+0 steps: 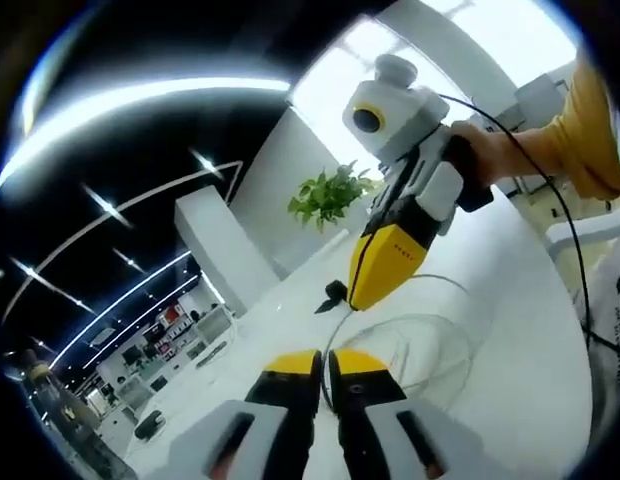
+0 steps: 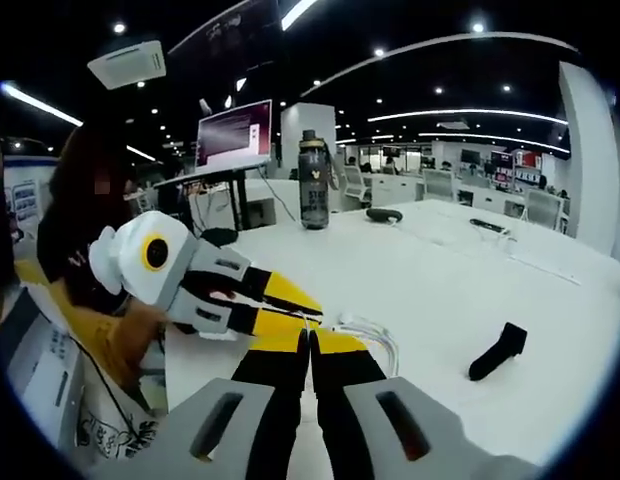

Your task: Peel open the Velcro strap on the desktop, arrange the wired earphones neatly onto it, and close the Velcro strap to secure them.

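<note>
Velcro strap (image 2: 498, 351): black, lies flat on the white worktop (image 2: 460, 290), right of the right claw's tips in the right gripper view. Long axis runs diagonally in that view, lower-left to upper-right, wider end at upper right. Nothing touches it. In the left gripper view the strap (image 1: 333, 296) shows as a small dark piece just left of the right claw's yellow tip, near it; contact cannot be told.

Wired earphones (image 2: 370, 333): white cable in loose loops on the worktop, just beyond both claws' tips, well apart from the strap. In the left gripper view the cable (image 1: 420, 345) forms thin wide loops right of the left claw, running under the right claw's tip. Not on the strap.

Left claw (image 1: 324, 362): jaws nearly together, only a thin slit between the yellow tips; whether cable is pinched cannot be told. Seen from the right gripper view, the left claw (image 2: 312, 310) comes in from the left, tips pointing right, at the cable loops.

Right claw (image 2: 309, 345): jaws close to parallel with a narrow gap, tips at the cable; a grip on it cannot be confirmed. In the left gripper view, the right claw (image 1: 362, 295) points down at the worktop, held by a hand (image 1: 490, 150) with a yellow sleeve (image 1: 585, 120).

Around: dark water bottle (image 2: 313, 180) upright at the far worktop edge, monitor (image 2: 233, 132) left of it, potted plant (image 1: 330, 195) on the far side.
</note>
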Demonstrator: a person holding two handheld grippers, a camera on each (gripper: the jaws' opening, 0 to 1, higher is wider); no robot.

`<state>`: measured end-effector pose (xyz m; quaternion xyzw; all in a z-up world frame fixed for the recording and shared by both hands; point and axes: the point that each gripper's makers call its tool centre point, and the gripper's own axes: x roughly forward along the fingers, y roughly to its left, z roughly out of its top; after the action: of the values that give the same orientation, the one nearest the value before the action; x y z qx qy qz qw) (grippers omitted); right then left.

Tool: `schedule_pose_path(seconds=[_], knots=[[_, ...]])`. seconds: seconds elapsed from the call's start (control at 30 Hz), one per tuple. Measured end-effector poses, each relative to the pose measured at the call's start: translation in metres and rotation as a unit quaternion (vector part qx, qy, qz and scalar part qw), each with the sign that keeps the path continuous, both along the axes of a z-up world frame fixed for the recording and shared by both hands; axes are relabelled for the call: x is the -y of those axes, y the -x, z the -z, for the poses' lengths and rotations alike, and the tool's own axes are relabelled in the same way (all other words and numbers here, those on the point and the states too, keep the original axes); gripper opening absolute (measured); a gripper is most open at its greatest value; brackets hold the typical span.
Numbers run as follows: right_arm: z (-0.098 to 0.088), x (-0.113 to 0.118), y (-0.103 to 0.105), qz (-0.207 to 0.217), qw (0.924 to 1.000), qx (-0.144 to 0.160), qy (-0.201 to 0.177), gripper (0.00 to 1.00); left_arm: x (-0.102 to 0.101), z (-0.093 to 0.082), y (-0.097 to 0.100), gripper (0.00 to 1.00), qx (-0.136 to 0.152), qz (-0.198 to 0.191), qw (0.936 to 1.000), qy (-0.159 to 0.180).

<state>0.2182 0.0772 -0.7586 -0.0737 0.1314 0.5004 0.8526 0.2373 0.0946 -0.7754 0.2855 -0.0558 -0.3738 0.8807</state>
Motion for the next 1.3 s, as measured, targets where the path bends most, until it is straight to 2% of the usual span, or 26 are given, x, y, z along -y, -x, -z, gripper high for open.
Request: schedule_pose_path(seconds=[0.17,0.3,0.47,0.53,0.63,0.8,1.0,1.17,1.3], knots=[[-0.003,-0.001,0.003,-0.010,0.9999,-0.004,-0.011,0.05,0.000,-0.002,0.001,0.06,0.001,0.001,1.0000,0.004],[-0.012,0.002,0.003,-0.013,0.9992,-0.010,-0.037,0.07,-0.001,-0.005,0.001,0.06,0.004,0.002,0.9999,0.012],[-0.031,0.015,-0.005,0.007,0.9969,-0.007,-0.079,0.09,-0.009,-0.013,-0.003,0.05,0.005,-0.015,0.9990,0.043],[-0.030,0.023,-0.013,0.029,0.9962,-0.012,-0.082,0.09,-0.012,-0.017,-0.005,0.05,0.005,-0.020,0.9981,0.057],[-0.004,0.035,-0.029,0.060,0.9978,-0.012,-0.027,0.09,-0.012,-0.021,-0.003,0.05,0.004,-0.014,0.9972,0.073],[0.024,0.037,-0.044,0.073,0.9970,-0.013,0.024,0.10,-0.009,-0.022,-0.001,0.05,0.007,-0.009,0.9971,0.076],[0.042,0.037,-0.055,0.078,0.9947,-0.036,0.057,0.10,-0.010,-0.021,-0.002,0.05,0.007,-0.012,0.9972,0.074],[0.053,0.040,-0.059,0.084,0.9917,-0.040,0.089,0.10,-0.010,-0.021,-0.002,0.06,0.008,-0.012,0.9969,0.077],[0.053,0.041,-0.058,0.086,0.9913,-0.037,0.093,0.09,-0.009,-0.021,-0.001,0.06,0.006,-0.011,0.9970,0.076]])
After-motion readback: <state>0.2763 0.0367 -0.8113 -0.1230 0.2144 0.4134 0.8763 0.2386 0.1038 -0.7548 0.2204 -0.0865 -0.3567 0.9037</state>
